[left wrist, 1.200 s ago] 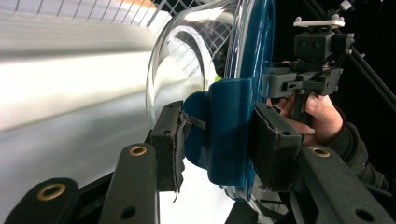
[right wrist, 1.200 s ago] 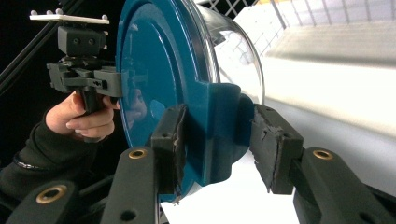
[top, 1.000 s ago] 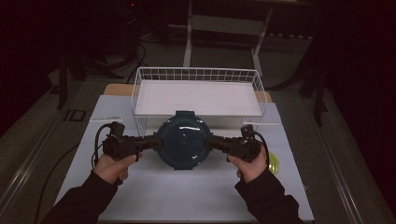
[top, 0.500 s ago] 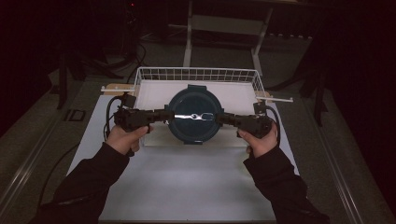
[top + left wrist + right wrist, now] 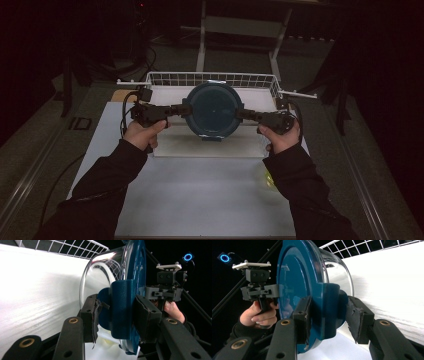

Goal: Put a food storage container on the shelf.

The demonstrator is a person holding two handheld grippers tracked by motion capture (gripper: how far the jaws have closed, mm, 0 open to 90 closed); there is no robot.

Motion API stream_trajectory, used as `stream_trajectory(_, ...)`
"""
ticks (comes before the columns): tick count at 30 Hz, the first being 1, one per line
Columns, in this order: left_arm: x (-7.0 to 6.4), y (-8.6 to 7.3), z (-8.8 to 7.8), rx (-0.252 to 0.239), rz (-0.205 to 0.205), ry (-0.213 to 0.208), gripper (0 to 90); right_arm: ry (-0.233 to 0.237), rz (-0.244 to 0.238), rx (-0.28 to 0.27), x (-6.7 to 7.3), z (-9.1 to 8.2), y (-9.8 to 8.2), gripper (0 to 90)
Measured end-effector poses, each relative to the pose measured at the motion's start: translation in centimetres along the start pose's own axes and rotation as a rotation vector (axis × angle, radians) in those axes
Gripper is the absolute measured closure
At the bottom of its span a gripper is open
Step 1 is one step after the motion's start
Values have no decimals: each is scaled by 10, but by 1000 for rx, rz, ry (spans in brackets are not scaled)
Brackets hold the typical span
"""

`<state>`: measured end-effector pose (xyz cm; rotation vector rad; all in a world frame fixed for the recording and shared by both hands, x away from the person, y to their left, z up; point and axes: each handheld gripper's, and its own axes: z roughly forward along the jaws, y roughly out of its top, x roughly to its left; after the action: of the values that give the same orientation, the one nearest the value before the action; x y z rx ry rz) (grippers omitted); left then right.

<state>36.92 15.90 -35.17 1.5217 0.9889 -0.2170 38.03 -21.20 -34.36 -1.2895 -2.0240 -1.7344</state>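
Observation:
A round clear bowl with a dark blue lid hangs in the air over the white wire basket, tipped so the lid faces me. My left gripper is shut on the blue latch tab at its left side. My right gripper is shut on the tab at its right side. In the left gripper view the pads clamp the blue tab, and the clear bowl wall curves off to the left. In the right gripper view the pads press on the other tab, below the lid.
The basket stands at the back of a white board that covers the table. A small yellow thing lies by the right sleeve. A metal stand rises behind the basket. Dark floor lies on both sides of the table.
Both hands have carried the lidded bowl up and away from me, from in front of the basket to over it. It has tipped so its lid faces the camera.

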Motion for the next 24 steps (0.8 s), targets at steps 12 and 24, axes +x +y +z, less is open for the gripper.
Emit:
stream_trajectory(12, 7, 5, 6, -43, -36, 42, 514, 5, 56, -9, -8, 5, 7, 520)
stream_trajectory(24, 17, 12, 10, -60, -68, 43, 484, -1, 92, -24, -17, 12, 15, 499)
